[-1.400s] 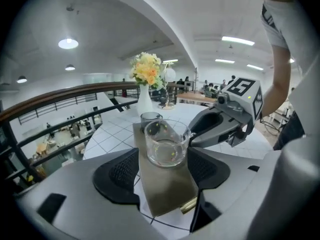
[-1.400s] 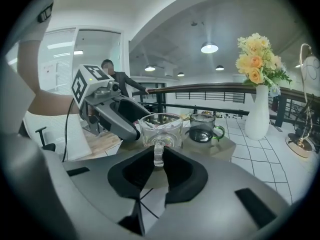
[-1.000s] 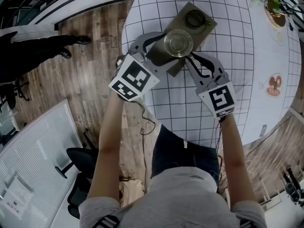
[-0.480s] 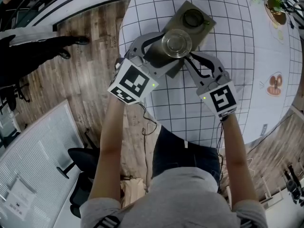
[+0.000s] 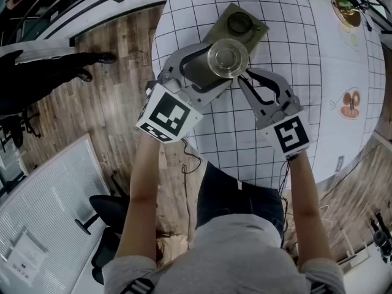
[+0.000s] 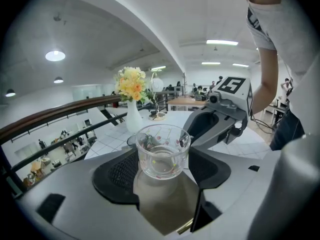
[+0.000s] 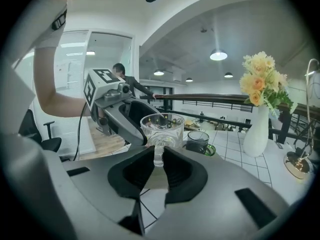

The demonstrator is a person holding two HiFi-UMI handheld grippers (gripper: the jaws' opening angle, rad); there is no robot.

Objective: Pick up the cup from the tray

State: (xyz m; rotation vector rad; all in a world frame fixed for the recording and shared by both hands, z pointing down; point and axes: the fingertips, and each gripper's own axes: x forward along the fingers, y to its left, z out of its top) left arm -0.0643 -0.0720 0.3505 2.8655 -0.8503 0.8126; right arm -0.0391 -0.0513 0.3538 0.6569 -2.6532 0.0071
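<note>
Head view: we hold the clear cup over the near end of the olive tray on the gridded bench. Our left gripper clasps its body; our right gripper pinches its handle.

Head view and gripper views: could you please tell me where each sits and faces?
Head view: on the head, facing steeply down; shows arms, left claw, right claw.
Left gripper view: on left claw, facing right claw; shows right arm.
Right gripper view: on right claw, facing left claw; shows left arm.
Both gripper views share the clear glass cup.
</note>
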